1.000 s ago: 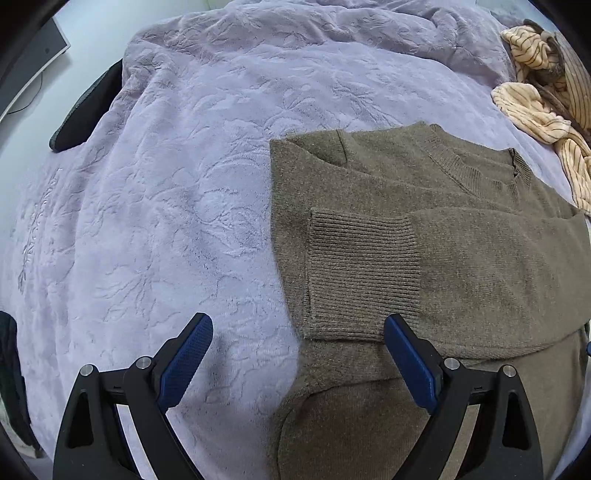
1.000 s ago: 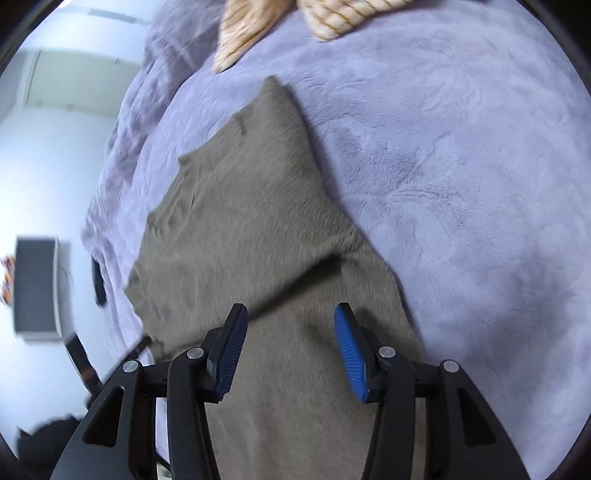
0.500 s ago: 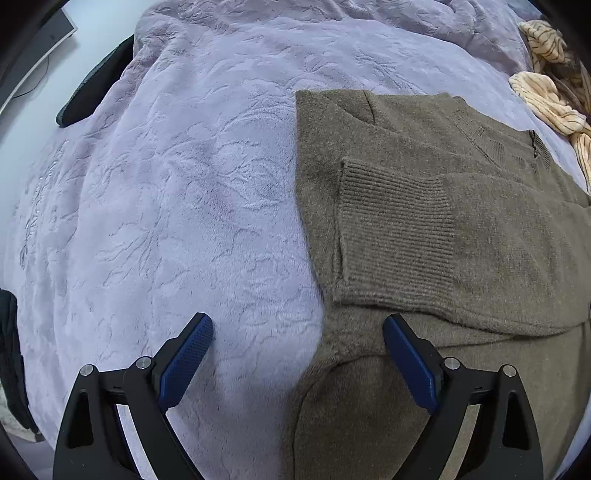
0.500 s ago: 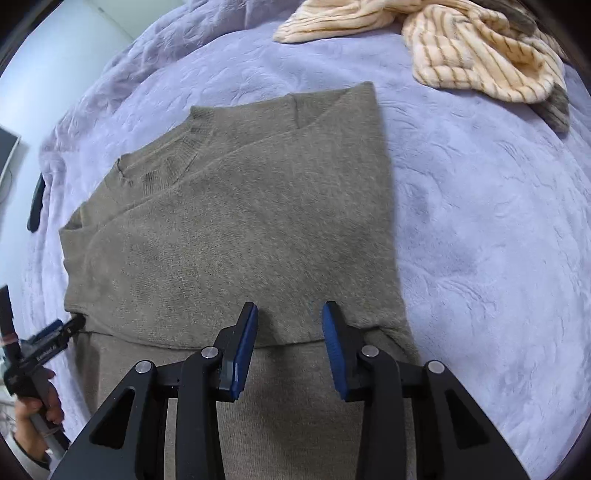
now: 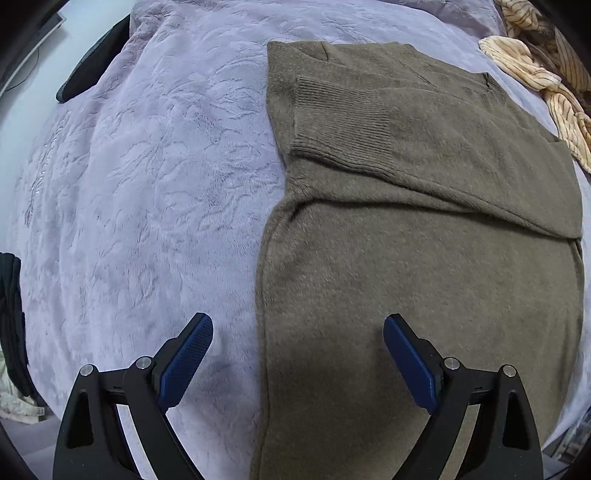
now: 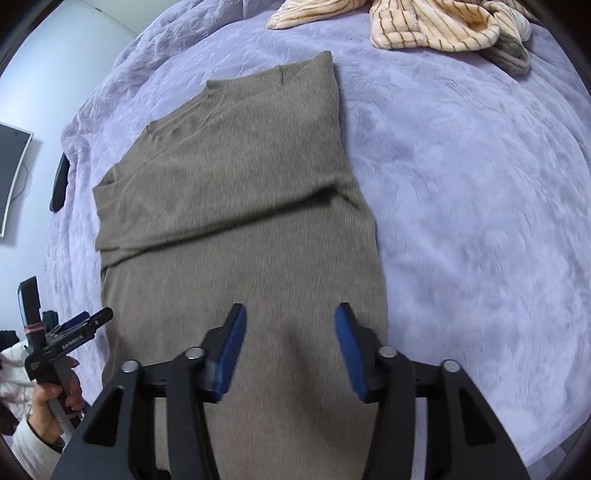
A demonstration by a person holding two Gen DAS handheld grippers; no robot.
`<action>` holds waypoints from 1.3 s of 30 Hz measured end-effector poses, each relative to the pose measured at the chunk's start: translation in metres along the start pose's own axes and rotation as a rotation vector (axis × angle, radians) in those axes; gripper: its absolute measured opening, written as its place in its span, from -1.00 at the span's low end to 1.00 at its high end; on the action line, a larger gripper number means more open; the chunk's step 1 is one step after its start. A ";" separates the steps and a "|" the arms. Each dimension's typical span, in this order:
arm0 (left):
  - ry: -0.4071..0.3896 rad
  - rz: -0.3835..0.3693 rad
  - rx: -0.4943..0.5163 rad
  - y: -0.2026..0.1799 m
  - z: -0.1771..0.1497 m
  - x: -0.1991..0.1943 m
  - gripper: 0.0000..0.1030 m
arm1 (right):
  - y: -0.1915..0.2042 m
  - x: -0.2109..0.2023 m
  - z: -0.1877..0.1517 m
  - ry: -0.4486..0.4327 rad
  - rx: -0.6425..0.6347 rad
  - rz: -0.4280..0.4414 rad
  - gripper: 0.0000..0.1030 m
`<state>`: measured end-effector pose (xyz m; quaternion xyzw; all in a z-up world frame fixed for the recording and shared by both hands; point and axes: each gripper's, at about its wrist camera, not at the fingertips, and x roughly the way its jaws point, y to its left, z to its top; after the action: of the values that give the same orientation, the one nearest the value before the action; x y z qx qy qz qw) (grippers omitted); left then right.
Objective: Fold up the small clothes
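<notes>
An olive-brown knit sweater lies flat on the lilac bedspread, its sleeves folded across the chest, a ribbed cuff near its left edge. It also shows in the right wrist view. My left gripper is open and empty, above the sweater's lower left edge. My right gripper is open and empty, above the sweater's lower body near its right edge. The left gripper also shows in the right wrist view at the far left, held in a hand.
A cream striped garment lies crumpled at the far side of the bed, also in the left wrist view. A dark object lies at the bed's far left edge. A monitor hangs on the left wall.
Both grippers have pulled back toward the sweater's hem, so more of its lower body shows. The right gripper's jaws have opened wider. The sweater has not moved.
</notes>
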<state>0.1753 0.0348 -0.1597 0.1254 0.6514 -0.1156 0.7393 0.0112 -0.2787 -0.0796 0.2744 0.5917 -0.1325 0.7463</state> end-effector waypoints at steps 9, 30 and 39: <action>-0.004 -0.024 -0.009 -0.030 -0.029 -0.044 0.83 | -0.002 -0.015 -0.045 0.092 -0.028 0.037 0.21; 0.072 -0.012 -0.054 -0.055 -0.102 -0.077 0.83 | 0.001 -0.019 -0.089 0.205 -0.085 0.150 0.28; 0.083 -0.057 -0.031 -0.026 -0.125 -0.070 0.83 | 0.030 -0.013 -0.121 0.210 -0.052 0.135 0.28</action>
<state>0.0409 0.0528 -0.1061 0.0999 0.6864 -0.1212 0.7100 -0.0747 -0.1872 -0.0775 0.3068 0.6500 -0.0370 0.6942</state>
